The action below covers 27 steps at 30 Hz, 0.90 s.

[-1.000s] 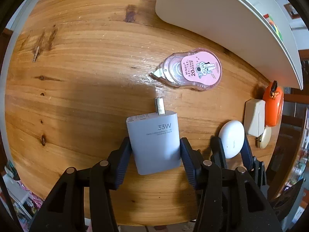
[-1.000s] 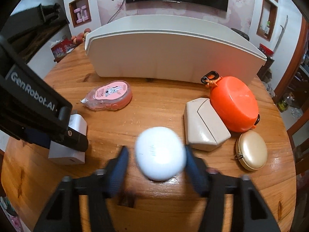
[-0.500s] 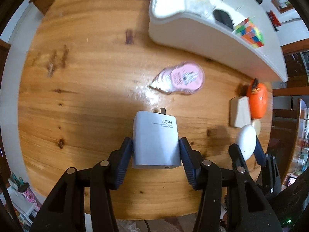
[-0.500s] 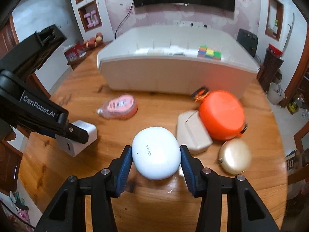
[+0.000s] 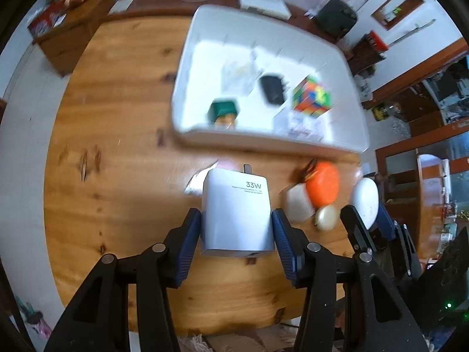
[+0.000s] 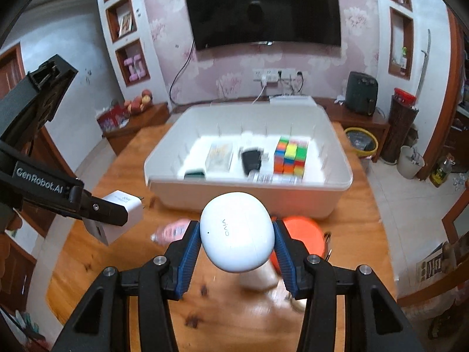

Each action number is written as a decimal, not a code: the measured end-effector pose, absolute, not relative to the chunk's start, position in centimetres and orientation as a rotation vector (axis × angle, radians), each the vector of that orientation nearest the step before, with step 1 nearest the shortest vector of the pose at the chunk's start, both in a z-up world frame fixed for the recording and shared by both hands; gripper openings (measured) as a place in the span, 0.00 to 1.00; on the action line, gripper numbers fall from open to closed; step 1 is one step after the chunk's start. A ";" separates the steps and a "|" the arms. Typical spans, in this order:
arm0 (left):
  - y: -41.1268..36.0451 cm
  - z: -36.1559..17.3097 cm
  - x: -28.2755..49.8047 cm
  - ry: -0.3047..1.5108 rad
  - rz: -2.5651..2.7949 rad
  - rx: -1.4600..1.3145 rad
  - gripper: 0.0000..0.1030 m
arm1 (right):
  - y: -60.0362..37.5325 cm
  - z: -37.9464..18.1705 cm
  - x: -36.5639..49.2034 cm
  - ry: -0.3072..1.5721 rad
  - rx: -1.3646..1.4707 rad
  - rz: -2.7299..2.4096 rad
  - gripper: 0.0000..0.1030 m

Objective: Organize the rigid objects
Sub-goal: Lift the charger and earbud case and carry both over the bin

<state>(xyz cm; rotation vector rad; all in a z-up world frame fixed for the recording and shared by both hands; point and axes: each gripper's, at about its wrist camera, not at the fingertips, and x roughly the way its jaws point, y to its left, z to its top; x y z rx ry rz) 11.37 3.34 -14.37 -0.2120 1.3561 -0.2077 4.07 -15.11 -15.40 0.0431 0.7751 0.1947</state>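
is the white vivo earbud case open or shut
Shut: the earbud case, clamped in the right gripper, shows one smooth closed shell with no lid gap.

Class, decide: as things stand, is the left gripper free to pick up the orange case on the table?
Probably not: the left gripper is already shut on the white charger, so nothing more fits between its jaws, though the orange case lies uncovered.

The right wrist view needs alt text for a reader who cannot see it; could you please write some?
The right gripper holds a white egg-shaped earbud case above a round wooden table. At left, the left gripper holds a white charger. Behind stands a white divided bin containing a multicoloured cube and a black item, with a wall-mounted television beyond.
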 end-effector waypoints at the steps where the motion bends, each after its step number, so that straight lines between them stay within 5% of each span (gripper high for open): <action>1: 2.9 -13.6 11.9 1.340 -0.217 -0.210 0.51 | -15.2 -15.0 4.4 0.766 0.045 0.192 0.48; 12: 0.8 -5.4 20.8 1.125 -0.254 -0.170 0.51 | -17.1 -6.4 12.5 0.574 0.064 0.141 0.48; 20: 0.6 -7.4 27.4 1.080 -0.199 -0.123 0.52 | -16.4 -5.0 17.8 0.532 0.057 0.106 0.48; 27: 0.3 -11.2 30.9 1.115 -0.172 -0.063 0.52 | -14.9 -9.5 21.9 0.678 0.071 0.112 0.48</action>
